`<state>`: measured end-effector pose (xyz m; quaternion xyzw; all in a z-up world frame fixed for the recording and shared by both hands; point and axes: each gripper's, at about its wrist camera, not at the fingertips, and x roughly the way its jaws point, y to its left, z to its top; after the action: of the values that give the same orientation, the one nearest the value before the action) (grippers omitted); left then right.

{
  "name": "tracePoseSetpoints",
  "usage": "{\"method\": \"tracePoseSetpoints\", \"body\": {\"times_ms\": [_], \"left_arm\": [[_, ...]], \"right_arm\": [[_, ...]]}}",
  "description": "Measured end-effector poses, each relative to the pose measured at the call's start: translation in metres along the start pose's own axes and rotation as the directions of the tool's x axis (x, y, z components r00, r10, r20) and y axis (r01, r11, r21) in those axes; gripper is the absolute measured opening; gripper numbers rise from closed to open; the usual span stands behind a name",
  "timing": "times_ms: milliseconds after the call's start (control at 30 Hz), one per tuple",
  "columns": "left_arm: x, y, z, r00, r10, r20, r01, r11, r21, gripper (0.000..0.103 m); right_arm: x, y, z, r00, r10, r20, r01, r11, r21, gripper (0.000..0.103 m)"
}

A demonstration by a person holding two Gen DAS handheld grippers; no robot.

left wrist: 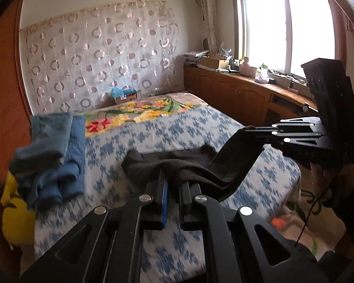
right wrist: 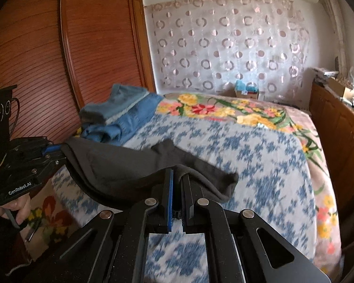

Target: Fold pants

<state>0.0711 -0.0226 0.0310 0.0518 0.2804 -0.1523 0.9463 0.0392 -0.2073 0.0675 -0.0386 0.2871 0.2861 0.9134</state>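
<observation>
Gripping dark pants point(left wrist: 200, 165) — left tool point(left wrist: 174, 176), right tool point(right wrist: 177, 176) clamped.

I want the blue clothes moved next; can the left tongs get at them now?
Probably not yet: the left tongs are shut on the dark pants. The blue clothes lie uncovered on the bed.

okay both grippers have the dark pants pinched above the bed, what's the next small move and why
Probably lower both hands together to lay the cloth flat. The left gripper and right gripper are each shut on an edge of the dark pants, which sag between them while the far end already rests on the blue-patterned bedspread.
</observation>
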Motion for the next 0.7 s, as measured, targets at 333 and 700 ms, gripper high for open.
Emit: {"method": "tracePoseSetpoints", "body": {"times_ms": [333, 700], "left_arm": [[-0.002, -0.003, -0.041, 0.999, -0.013, -0.051, 0.011, 0.999, -0.053, 0.008], [-0.001, -0.014, -0.07, 0.994, -0.036, -0.1, 0.03, 0.998, -0.057, 0.008]], "right_arm": [[-0.012, 0.001, -0.029, 0.999, 0.015, -0.05, -0.012, 0.999, 0.052, 0.005], [-0.016, 0.003, -0.044, 0.996, 0.022, -0.084, -0.015, 0.996, 0.088, 0.005]]}}
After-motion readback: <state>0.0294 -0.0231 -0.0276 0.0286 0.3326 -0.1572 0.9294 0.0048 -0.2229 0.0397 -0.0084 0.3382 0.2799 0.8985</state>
